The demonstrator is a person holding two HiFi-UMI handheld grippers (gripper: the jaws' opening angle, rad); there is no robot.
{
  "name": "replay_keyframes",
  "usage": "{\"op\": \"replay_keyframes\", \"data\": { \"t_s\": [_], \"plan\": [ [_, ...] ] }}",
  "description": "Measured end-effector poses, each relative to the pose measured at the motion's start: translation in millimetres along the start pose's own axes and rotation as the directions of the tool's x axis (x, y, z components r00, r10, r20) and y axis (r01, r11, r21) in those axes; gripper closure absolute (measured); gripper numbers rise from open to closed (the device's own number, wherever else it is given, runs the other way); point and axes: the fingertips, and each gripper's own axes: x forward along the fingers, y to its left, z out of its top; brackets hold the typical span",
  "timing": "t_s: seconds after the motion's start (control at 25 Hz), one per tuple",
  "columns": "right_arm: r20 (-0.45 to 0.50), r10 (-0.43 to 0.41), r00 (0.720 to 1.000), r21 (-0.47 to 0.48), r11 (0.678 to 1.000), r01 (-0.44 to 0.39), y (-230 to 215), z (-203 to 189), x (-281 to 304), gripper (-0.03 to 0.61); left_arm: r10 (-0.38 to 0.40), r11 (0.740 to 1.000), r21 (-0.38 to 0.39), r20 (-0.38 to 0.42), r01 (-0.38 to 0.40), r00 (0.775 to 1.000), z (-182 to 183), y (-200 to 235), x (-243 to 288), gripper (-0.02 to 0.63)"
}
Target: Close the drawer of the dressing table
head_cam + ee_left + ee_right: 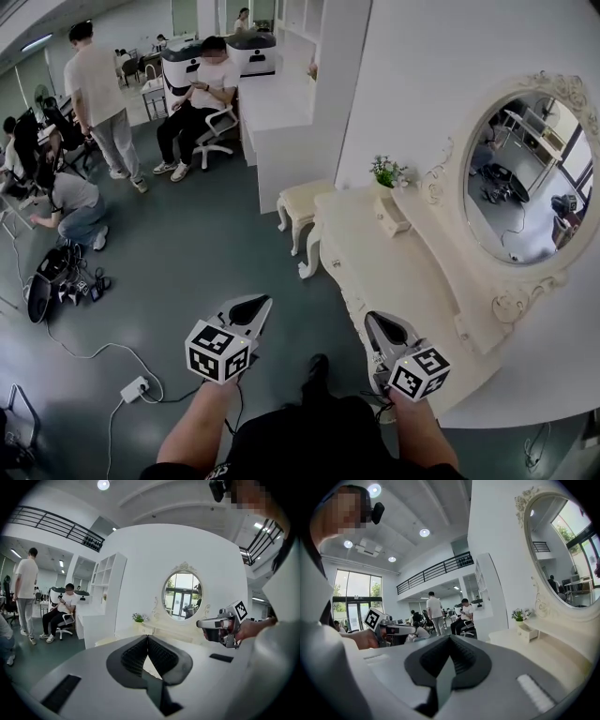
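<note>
Hovering with the table (370,253) to their right, the left hand-held gripper (251,309) and right hand-held gripper (382,325) were closed and empty, presumably for pushing.

A grey-green floor (216,272) is spreading toward 10 o'clock, where people (98,84) are gathering. A white stool (302,202) is standing at 12 o'clock beside a white wall (422,56). Ceiling lights (424,532) are glowing, and tall windows (356,592) are letting in daylight.

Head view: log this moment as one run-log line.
left gripper: shut, empty | right gripper: shut, empty | dressing table: at the person's right | contact: none seen
</note>
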Motion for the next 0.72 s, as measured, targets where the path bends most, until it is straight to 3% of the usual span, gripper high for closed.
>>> {"op": "replay_keyframes", "data": {
  "t_s": [0.44, 0.72],
  "plan": [
    [-0.024, -0.005, 1.000, 0.073, 0.997, 0.007, -106, 5, 74, 0.568, -0.025, 0.999, -0.022, -0.072, 0.023, 0.997, 17, 39, 118, 0.607],
    [-0.008, 0.018, 1.000, 0.123, 0.992, -0.017, -168, 22, 121, 0.568, -0.038, 0.999, 0.010, -0.125, 0.040, 0.991, 40, 49, 191, 0.607]
  ]
}}
